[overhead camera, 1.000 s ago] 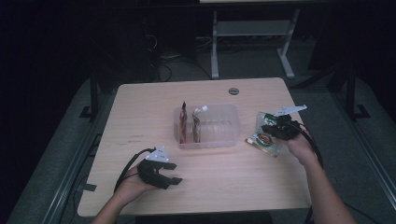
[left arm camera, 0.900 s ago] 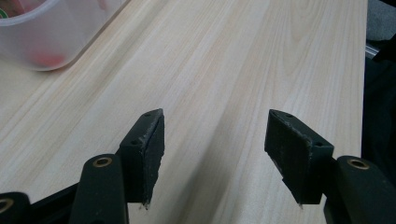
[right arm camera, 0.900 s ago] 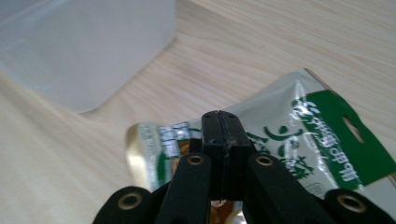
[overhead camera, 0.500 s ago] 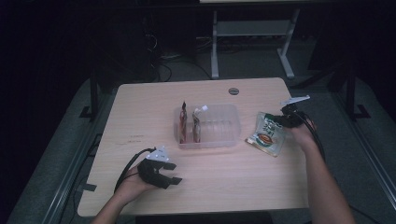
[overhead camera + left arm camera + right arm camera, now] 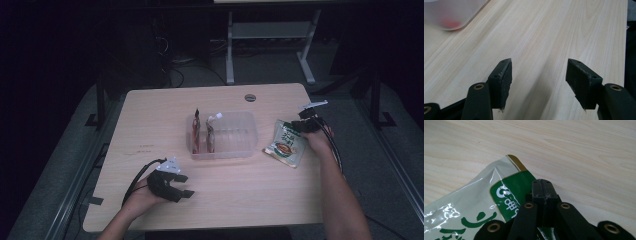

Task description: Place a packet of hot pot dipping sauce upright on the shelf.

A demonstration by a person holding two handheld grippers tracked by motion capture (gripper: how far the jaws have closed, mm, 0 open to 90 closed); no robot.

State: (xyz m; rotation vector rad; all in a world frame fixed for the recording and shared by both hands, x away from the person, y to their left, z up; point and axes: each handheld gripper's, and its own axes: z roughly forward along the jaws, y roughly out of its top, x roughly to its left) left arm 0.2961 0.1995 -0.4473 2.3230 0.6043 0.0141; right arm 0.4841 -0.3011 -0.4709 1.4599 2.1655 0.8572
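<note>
Pinching the top edge of a green and white food packet (image 5: 474, 205), right tongs (image 5: 543, 185) have both jaws pressed flat together with the packet's printed green band caught between them. High view puts the right tongs (image 5: 306, 125) near the bench's right edge, person's hand behind them, cable trailing back along the forearm. Packet (image 5: 286, 145) lies on the bench (image 5: 165, 110) just right of the clear plastic bin (image 5: 235, 132), close to it but not touching, its lower end angled toward the person. Whether the far end rests flat or is lifted slightly, can't tell.

Left tongs (image 5: 539, 72) open wide, nothing between the jaws, bare wood under them. High view shows the left tongs (image 5: 184, 186) low over the near-left part of the bench, held by the person's left hand, jaws pointing right, well apart from the bin and packet.

Bin sits mid-bench, ribbed inside into slots; two upright packets (image 5: 202, 132) stand in its left end, reddish-brown, rest of the slots see-through. Bin corner (image 5: 451, 12) also visible top left in the left gripper view, a red blur behind its wall. Small round grommet (image 5: 250, 97) in the bench beyond the bin.
</note>
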